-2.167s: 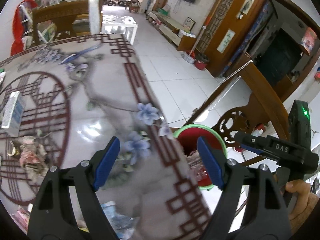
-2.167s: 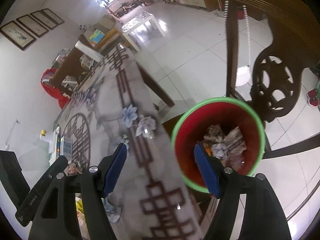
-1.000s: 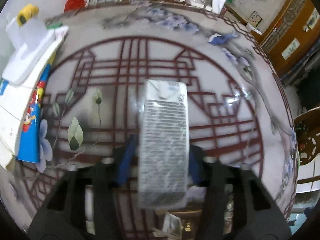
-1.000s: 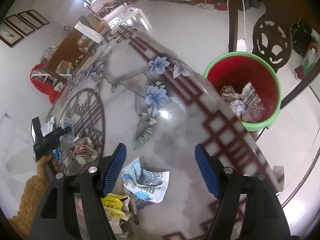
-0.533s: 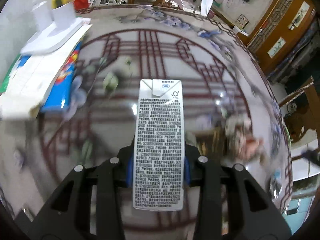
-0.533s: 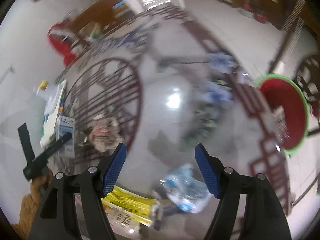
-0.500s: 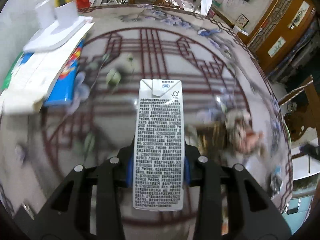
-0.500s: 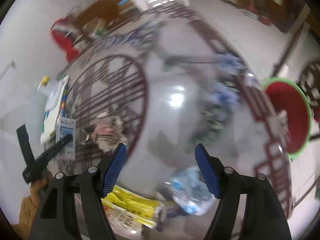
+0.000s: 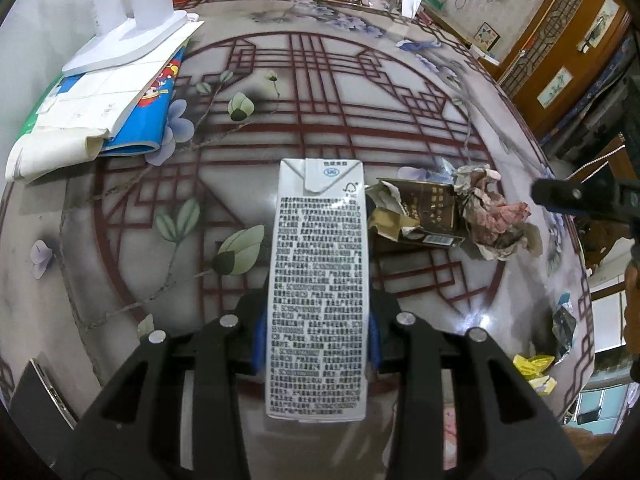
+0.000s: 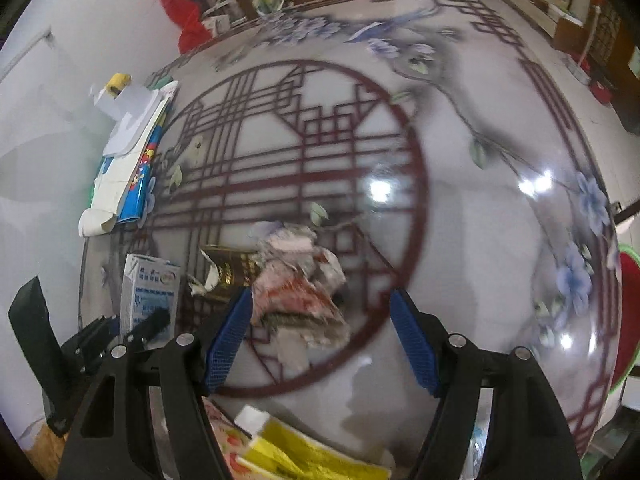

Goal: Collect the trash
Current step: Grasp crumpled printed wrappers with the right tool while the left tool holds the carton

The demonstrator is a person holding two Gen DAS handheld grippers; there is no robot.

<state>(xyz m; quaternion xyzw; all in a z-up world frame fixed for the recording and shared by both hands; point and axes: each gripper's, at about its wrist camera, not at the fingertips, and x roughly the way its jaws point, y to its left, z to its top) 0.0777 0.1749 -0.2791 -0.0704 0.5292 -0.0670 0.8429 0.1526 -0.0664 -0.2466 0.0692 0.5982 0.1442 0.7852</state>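
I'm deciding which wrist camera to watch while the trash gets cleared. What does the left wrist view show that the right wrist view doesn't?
Only the left wrist view shows the printed side of the carton clamped in the left gripper, and a phone corner.

Only the right wrist view shows the open right gripper over the crumpled paper, the red bin and yellow wrapper.

Both show the table, brown packet and booklets.
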